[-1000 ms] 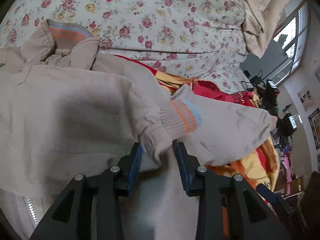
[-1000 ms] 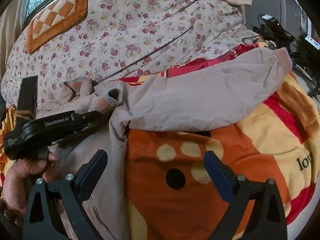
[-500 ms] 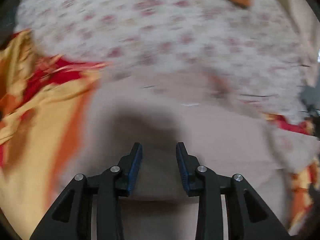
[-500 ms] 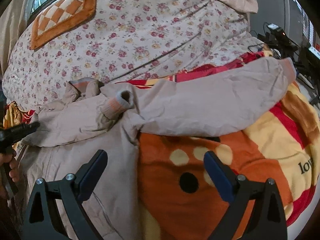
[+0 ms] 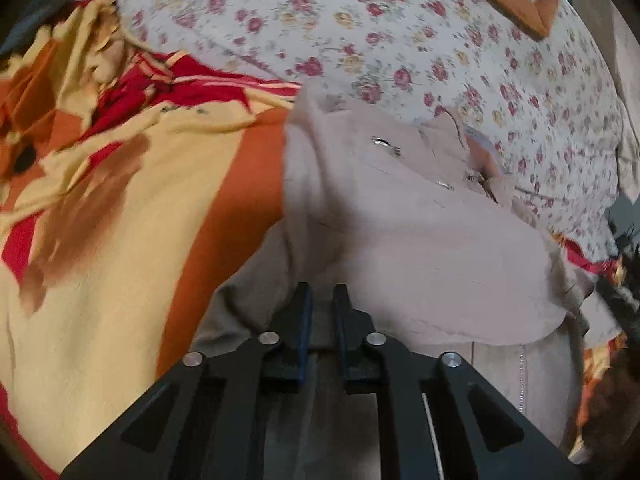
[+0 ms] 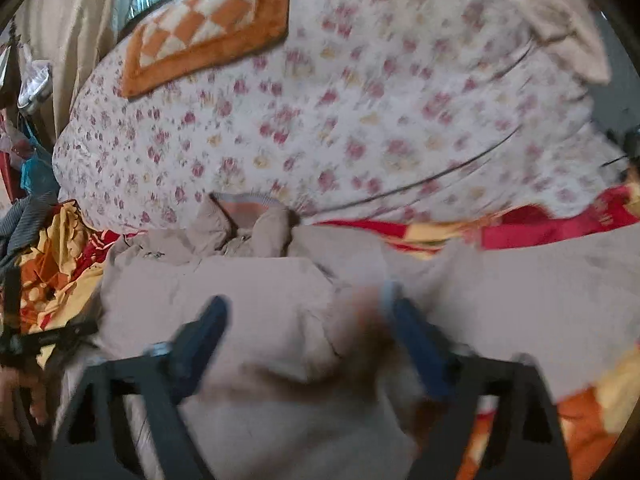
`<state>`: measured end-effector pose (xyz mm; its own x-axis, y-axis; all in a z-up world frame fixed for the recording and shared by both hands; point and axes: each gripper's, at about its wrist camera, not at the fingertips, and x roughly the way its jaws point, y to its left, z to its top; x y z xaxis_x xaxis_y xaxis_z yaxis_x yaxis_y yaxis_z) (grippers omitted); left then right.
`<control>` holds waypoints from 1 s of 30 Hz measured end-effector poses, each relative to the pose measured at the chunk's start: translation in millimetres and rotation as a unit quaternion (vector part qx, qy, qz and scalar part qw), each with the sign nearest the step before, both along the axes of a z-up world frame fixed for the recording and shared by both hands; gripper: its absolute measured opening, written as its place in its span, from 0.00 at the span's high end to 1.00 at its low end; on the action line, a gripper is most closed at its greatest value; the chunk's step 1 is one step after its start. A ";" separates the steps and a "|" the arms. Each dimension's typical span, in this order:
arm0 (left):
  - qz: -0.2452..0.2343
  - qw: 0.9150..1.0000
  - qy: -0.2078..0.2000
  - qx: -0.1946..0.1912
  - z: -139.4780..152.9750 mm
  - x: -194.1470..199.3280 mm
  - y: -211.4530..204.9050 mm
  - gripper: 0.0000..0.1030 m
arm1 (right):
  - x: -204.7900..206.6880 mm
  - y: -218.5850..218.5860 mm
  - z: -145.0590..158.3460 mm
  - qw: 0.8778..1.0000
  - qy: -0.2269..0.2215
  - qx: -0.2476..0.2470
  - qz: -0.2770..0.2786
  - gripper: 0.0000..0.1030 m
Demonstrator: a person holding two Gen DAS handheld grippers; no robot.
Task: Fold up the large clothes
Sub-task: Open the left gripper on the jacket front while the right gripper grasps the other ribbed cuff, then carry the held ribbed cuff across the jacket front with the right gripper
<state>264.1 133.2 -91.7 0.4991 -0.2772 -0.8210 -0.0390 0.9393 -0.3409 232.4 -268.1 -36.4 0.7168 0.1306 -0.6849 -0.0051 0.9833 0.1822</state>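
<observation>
The left gripper (image 5: 320, 300) is matte black plastic with slotted triangular arms, four silver screw heads set behind its jaws, blue pads lining the jaws' inner faces, and a thin white cable beside the right arm. The right gripper (image 6: 308, 320), blurred, shows the same black frame and blue pads.

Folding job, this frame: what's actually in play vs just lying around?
In play:
- beige jacket, spread on the bed
- left tool, closed down at the jacket's near edge
- right tool, jaws apart over the jacket and just closing

Lying about:
- orange and yellow blanket under the jacket
- floral quilt
- orange checked cushion
</observation>
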 end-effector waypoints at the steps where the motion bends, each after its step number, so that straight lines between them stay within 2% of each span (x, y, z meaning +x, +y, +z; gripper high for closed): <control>1: 0.004 1.000 0.002 -0.009 -0.8 -0.9 2.9 1.00 | 8.9 -2.0 -13.1 1.000 0.016 0.000 0.001 0.31; 4: 0.011 1.000 0.001 -0.020 -2.6 -3.9 5.9 1.00 | 23.5 -16.9 -49.4 0.996 0.084 -0.016 -0.032 0.38; 8: 0.010 1.000 -0.006 -0.016 -2.9 -7.2 4.4 1.00 | 22.1 -23.7 -54.5 0.996 0.087 -0.009 -0.035 0.37; 10: 0.013 1.000 -0.006 -0.027 -3.3 -8.2 7.6 1.00 | 20.7 -17.0 -55.7 0.995 0.090 -0.027 -0.018 0.29; 11: 0.015 0.999 -0.005 -0.033 -3.0 -9.4 9.4 1.00 | 19.4 -12.7 -53.9 0.995 0.089 -0.043 -0.013 0.29; 14: 0.020 0.999 -0.014 -0.037 4.6 -19.7 11.9 1.00 | 11.1 -13.5 -37.9 0.996 0.065 -0.045 -0.031 0.31; 16: 0.022 0.999 -0.030 -0.018 13.2 -29.6 9.4 1.00 | -0.9 -11.9 -17.7 0.999 0.007 -0.026 -0.026 0.31; 17: 0.022 0.999 -0.039 -0.005 16.9 -33.3 6.8 0.99 | -2.6 -10.7 -15.7 0.999 -0.002 -0.026 -0.022 0.31; 18: 0.021 0.999 -0.048 0.011 20.0 -36.4 3.9 0.97 | 1.9 -8.4 -23.1 0.999 0.022 -0.030 -0.009 0.29; 20: 0.020 0.998 -0.056 0.018 22.3 -38.3 1.7 0.97 | 13.1 -9.1 -48.8 0.993 0.105 -0.051 -0.008 0.29; 22: 0.025 0.997 -0.066 0.017 26.9 -39.9 3.1 0.97 | 9.8 -14.5 -39.0 0.995 0.082 -0.055 -0.016 0.37; 24: 0.036 0.996 -0.082 0.015 34.0 -43.3 7.7 0.97 | -5.2 -40.2 -6.2 0.998 0.033 -0.021 -0.052 0.38; 26: 0.045 0.995 -0.092 0.001 39.0 -44.3 13.6 0.96 | -26.9 -75.7 23.2 0.995 -0.019 -0.002 -0.099 0.37; 27: 0.050 0.994 -0.092 -0.010 39.8 -44.0 16.2 0.95 | -44.1 -106.4 40.5 0.989 -0.047 0.004 -0.143 0.36; 29: 0.055 0.994 -0.087 -0.022 39.3 -41.6 18.1 0.95 | -66.6 -154.9 54.8 0.976 -0.072 0.013 -0.204 0.35; 30: 0.055 0.995 -0.083 -0.027 38.2 -40.0 18.3 0.95 | -84.6 -192.0 60.6 0.964 -0.086 0.012 -0.251 0.35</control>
<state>224.1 151.6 -53.4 0.6569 -0.2552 -0.7095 -0.0798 0.9122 -0.4020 147.8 -460.1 24.2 0.7964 -0.2485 -0.5514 0.4389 0.8647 0.2442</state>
